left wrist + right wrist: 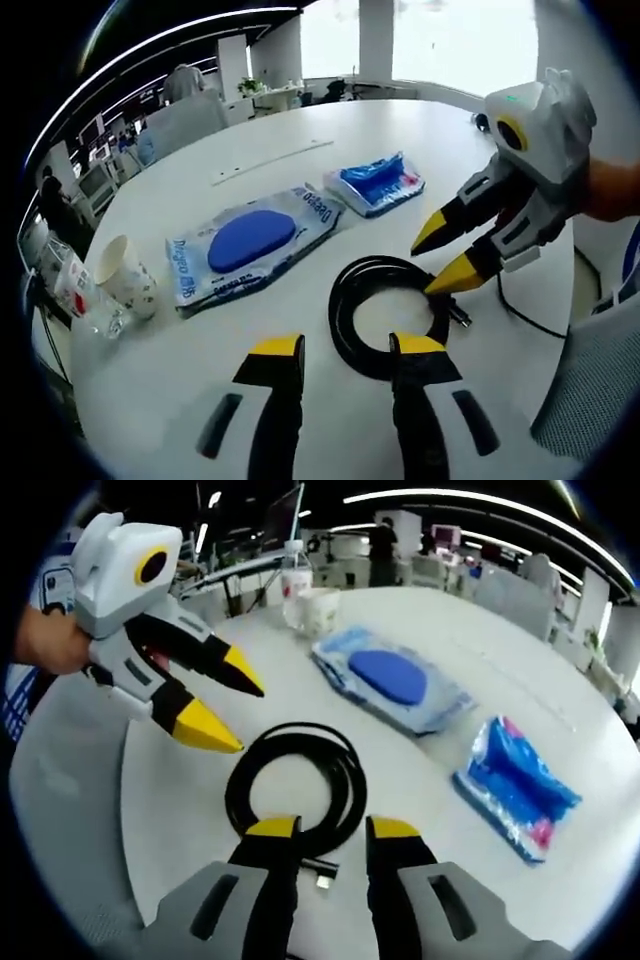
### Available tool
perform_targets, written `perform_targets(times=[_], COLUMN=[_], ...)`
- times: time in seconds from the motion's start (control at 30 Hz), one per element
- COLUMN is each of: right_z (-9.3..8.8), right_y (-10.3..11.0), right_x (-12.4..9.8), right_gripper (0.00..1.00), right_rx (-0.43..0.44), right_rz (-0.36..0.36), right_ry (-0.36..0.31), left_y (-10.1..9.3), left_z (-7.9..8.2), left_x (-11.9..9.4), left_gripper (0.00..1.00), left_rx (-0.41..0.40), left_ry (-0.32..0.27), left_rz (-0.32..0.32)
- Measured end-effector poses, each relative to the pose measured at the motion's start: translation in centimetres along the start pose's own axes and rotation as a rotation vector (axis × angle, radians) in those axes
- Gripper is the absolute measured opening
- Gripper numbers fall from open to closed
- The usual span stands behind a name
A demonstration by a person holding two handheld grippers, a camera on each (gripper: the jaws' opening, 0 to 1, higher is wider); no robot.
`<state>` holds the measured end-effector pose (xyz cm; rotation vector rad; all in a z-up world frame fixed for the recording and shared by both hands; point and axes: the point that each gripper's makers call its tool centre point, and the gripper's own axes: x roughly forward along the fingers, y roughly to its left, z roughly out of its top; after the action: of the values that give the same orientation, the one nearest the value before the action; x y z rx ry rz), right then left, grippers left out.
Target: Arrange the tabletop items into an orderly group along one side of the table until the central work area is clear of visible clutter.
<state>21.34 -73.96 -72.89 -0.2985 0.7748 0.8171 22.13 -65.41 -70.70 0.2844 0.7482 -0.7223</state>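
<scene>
Claws hover on opposite sides of a coiled black cable [385, 310] near the white counter [250, 410] edge; left claw [345, 348] and right claw [335, 828] both gape, holding nothing.

Views face each other closely across the shared coiled cable [385, 315].
</scene>
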Motion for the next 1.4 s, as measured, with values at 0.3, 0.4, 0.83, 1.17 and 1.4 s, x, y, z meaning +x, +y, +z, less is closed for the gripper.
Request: perform_targets(times=[0.3,0.4,0.83,1.17,1.4], right_z=[-0.2,-0.2,-0.5,-0.4,-0.5], right_y=[-0.4,-0.4,-0.4,0.1,0.2], right_x=[0.6,0.7,1.5,2.0,1.8], right_gripper=[0.20,0.20,0.14,0.04,0.03], right_rx=[0.049,0.086,0.124,0.046,0.089], right_rz=[-0.014,-0.016,-0.052,-0.078,-0.077], right_ry=[0.008,0.014,0.054,0.088,0.074], left_y=[0.0,0.1,-0.4,-1.9,-1.9], left_z=[-0.6,-0.7,-1.7,-1.9,-2.0], left_x=[0.9,1.2,2.5,3.1,2.9], left_gripper=[0.32,0.31,0.29,0.18,0.10], left_rx=[-0.018,-0.020,-0.007,0.012,-0.042], left_ry=[0.021,0.027,0.081,0.101,0.112], left_rz=[-0.007,-0.002,-0.006,-0.035,-0.055])
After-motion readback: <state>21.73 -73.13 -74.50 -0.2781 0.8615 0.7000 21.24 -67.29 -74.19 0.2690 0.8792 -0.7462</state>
